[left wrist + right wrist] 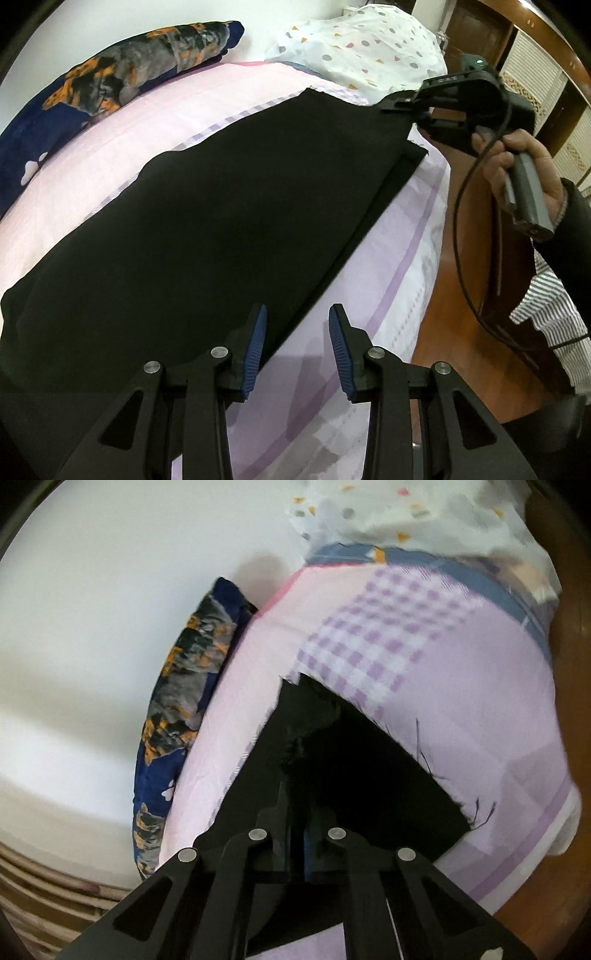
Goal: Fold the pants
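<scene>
We see the black pants [207, 221] lying flat along the bed [122, 140], a long matte slab of smooth dark cloth running from the lower left of the left wrist view to the upper right, one straight edge doubled into a narrow band. In the right wrist view their far end comes to a ragged corner with loose threads straying onto the sheet. Our left claw [297, 349] hovers at the bottom centre of its frame, its ribbed blue pads [341, 350] parted and empty, straddling the pants' near edge. Our right claw [297, 843] is closed tight on the black cloth, its fingers pressed together low in its own frame; from the other camera it sits at the upper right corner of the pants, held by a hand [524, 166] on a grey handle. The sheet is pale pink with lilac gingham and stripes. A navy and orange patterned pillow [122, 77] lies at the upper left, a white dotted quilt [362, 48] at the top.
</scene>
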`<state>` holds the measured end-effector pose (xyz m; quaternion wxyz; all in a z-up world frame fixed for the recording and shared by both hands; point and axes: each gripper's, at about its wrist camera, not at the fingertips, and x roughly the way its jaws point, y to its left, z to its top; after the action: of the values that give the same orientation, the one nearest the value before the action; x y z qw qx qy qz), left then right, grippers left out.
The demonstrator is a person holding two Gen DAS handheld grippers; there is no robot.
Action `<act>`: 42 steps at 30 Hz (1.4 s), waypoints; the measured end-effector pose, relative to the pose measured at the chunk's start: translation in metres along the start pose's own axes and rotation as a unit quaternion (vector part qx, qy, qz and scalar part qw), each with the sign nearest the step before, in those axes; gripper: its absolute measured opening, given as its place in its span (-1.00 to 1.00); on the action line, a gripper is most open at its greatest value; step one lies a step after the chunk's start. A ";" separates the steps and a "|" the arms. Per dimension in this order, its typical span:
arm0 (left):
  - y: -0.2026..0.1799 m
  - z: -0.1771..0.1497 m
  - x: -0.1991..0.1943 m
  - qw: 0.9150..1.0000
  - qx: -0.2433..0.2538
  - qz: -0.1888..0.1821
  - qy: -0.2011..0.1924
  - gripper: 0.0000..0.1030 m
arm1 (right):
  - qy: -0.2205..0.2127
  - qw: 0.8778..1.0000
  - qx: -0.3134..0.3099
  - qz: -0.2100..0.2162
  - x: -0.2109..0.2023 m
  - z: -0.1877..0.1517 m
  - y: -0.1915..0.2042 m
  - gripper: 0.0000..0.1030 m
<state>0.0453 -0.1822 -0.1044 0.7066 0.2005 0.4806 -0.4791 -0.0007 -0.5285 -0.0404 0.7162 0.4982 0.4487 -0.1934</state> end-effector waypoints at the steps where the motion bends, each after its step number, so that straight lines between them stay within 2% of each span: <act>1: -0.001 0.003 0.004 1.000 -0.003 -0.006 0.002 -0.51 | -0.003 1.000 -0.009 -0.004 -0.003 0.000 0.003 -0.92; 4: 0.004 0.006 0.011 1.000 -0.025 -0.014 0.007 -0.75 | -0.011 0.999 -0.026 -0.025 -0.008 -0.005 0.008 -0.93; 7: 0.008 0.006 0.011 0.998 -0.040 -0.037 0.006 -0.83 | -0.022 0.998 -0.031 -0.049 -0.016 -0.016 -0.001 -0.93; 13: 0.003 0.006 0.016 0.999 -0.035 -0.039 0.010 -0.83 | -0.018 0.996 -0.024 -0.088 -0.009 -0.024 -0.028 -0.93; 15: 0.005 0.008 0.017 0.998 -0.046 -0.042 0.009 -0.83 | -0.027 0.995 -0.021 -0.099 -0.013 -0.024 -0.032 -0.86; 19: 0.011 0.010 0.017 0.996 -0.075 -0.055 0.009 -0.70 | -0.041 0.993 -0.001 -0.114 -0.028 -0.017 -0.043 -0.81; 20: 0.014 0.011 0.016 0.995 -0.084 -0.059 0.005 -0.65 | -0.045 0.991 -0.002 -0.126 -0.033 -0.016 -0.044 -0.70; 21: 0.017 0.011 0.013 0.994 -0.094 -0.062 -0.002 -0.58 | -0.050 0.988 -0.006 -0.143 -0.037 -0.015 -0.043 -0.56; 22: 0.021 0.012 0.008 0.993 -0.104 -0.062 -0.009 -0.49 | -0.060 0.985 -0.013 -0.160 -0.044 -0.013 -0.042 -0.54; 25: 0.040 0.008 -0.011 0.989 -0.136 -0.053 -0.040 -0.28 | -0.070 0.983 -0.033 -0.165 -0.053 -0.010 -0.028 -0.53; 28: 0.067 -0.002 -0.035 0.984 -0.162 -0.009 -0.076 -0.26 | -0.061 0.982 -0.095 -0.152 -0.046 -0.013 0.008 -0.53; 30: 0.088 -0.012 -0.050 0.978 -0.183 0.034 -0.090 -0.26 | -0.035 0.981 -0.142 -0.125 -0.027 -0.021 0.042 -0.53; 32: 0.110 -0.023 -0.064 0.970 -0.204 0.086 -0.101 -0.26 | 0.002 0.978 -0.187 -0.088 0.001 -0.035 0.079 -0.53; 33: 0.128 -0.030 -0.073 0.962 -0.221 0.117 -0.106 -0.26 | 0.017 0.976 -0.205 -0.075 0.013 -0.042 0.094 -0.53; 34: 0.136 -0.034 -0.078 0.958 -0.230 0.134 -0.107 -0.26 | 0.042 0.970 -0.232 -0.057 0.033 -0.054 0.117 -0.53; 36: 0.163 -0.047 -0.093 0.943 -0.259 0.176 -0.112 -0.26 | 0.079 0.958 -0.272 -0.032 0.064 -0.075 0.148 -0.52; 39: 0.189 -0.063 -0.109 0.928 -0.286 0.211 -0.115 -0.26 | 0.139 0.936 -0.322 0.003 0.111 -0.113 0.194 -0.42; 42: 0.211 -0.089 -0.121 0.916 -0.308 0.228 -0.116 -0.26 | 0.194 0.909 -0.367 0.034 0.155 -0.153 0.238 -0.34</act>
<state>0.1759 0.0402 -0.0774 0.8739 0.0200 0.4608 -0.1533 0.1837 -0.2649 -0.0566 0.7533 0.2428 0.6011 0.1104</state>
